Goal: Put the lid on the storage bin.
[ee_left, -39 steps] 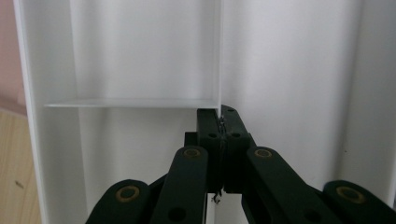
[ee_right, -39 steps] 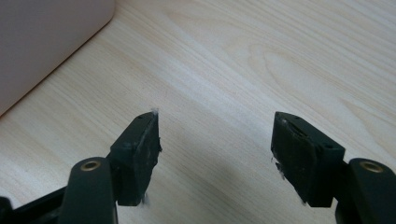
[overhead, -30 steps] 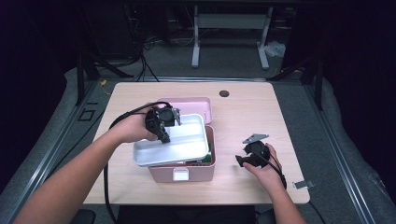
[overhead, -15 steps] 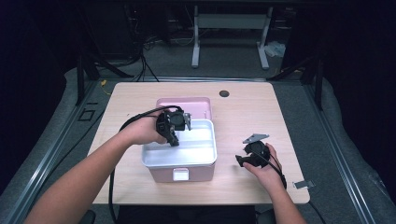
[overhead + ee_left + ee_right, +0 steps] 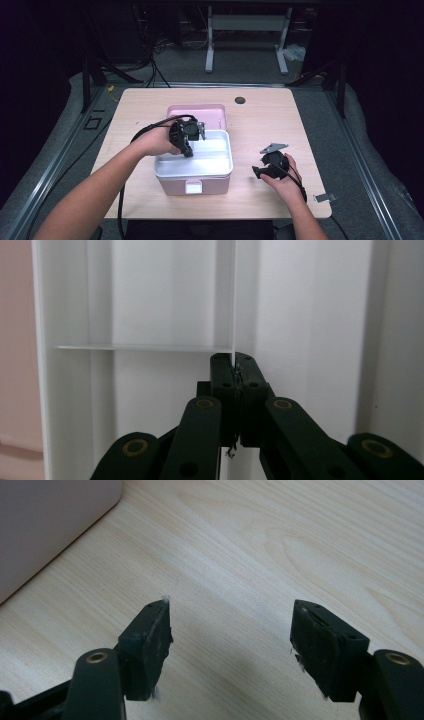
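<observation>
A wooden table [image 5: 280, 120] seen from above, with a person's two forearms reaching in from the near edge, each hand holding a black two-jaw gripper.

Nearest, on the right side of the table, the right gripper [image 5: 261, 171] rests low over bare wood, just beside the pink box and not touching it. In the right gripper view its jaws stand well apart with nothing between them, only wood grain, and a corner of the pink box [image 5: 45, 525] shows at upper left.

At the table's middle sits the pink box [image 5: 200, 186], a small case with a white latch on its near face. A white tray [image 5: 220, 165] lies level in its top, divided into compartments by thin walls.

Over the tray's left part, the left gripper [image 5: 190, 150] points down into it. In the left gripper view its jaws are pressed together on a thin upright divider [image 5: 233, 300] of the white tray, pinching that wall's top edge.

Behind the tray the box's open pink lid [image 5: 197, 111] rises at the far side. Farther back, a small dark round hole [image 5: 240, 100] marks the tabletop.
</observation>
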A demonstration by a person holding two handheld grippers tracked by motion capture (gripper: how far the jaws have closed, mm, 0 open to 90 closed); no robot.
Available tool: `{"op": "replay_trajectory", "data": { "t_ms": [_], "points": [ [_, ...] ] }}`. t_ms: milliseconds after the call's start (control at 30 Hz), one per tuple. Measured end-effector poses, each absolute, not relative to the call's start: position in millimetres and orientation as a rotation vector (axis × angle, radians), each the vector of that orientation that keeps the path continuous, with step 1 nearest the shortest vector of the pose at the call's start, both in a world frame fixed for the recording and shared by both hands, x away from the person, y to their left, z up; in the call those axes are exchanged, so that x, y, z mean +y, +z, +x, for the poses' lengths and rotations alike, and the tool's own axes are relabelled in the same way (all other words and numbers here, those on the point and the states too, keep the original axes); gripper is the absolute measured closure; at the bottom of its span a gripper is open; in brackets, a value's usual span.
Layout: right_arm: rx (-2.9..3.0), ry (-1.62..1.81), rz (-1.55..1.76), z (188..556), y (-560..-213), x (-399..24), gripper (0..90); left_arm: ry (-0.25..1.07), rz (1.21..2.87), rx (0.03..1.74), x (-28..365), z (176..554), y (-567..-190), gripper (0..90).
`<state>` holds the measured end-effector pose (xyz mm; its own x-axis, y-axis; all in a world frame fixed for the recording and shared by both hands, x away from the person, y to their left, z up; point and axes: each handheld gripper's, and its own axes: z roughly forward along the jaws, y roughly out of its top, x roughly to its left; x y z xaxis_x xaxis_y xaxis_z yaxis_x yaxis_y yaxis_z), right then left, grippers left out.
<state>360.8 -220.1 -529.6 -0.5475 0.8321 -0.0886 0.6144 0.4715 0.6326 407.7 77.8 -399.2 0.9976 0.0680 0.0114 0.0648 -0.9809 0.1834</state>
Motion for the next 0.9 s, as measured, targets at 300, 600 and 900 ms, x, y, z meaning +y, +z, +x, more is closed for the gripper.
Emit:
{"op": "replay_trajectory", "data": {
  "t_ms": [300, 600, 900],
  "points": [
    [2.339, 0.779, 1.206, 361, -529, -220, 32.0, 0.036, 2.959, 0.095, 77, 408, -415, 88.0],
    [2.342, 0.772, 1.211, 364, -530, -218, 32.0, 0.018, 2.939, 0.216, 79, 409, -421, 86.1],
    [2.364, 0.886, 1.202, 382, -507, -209, 35.8, -0.002, 2.932, 0.27, 79, 410, -421, 84.5]
  ]
}}
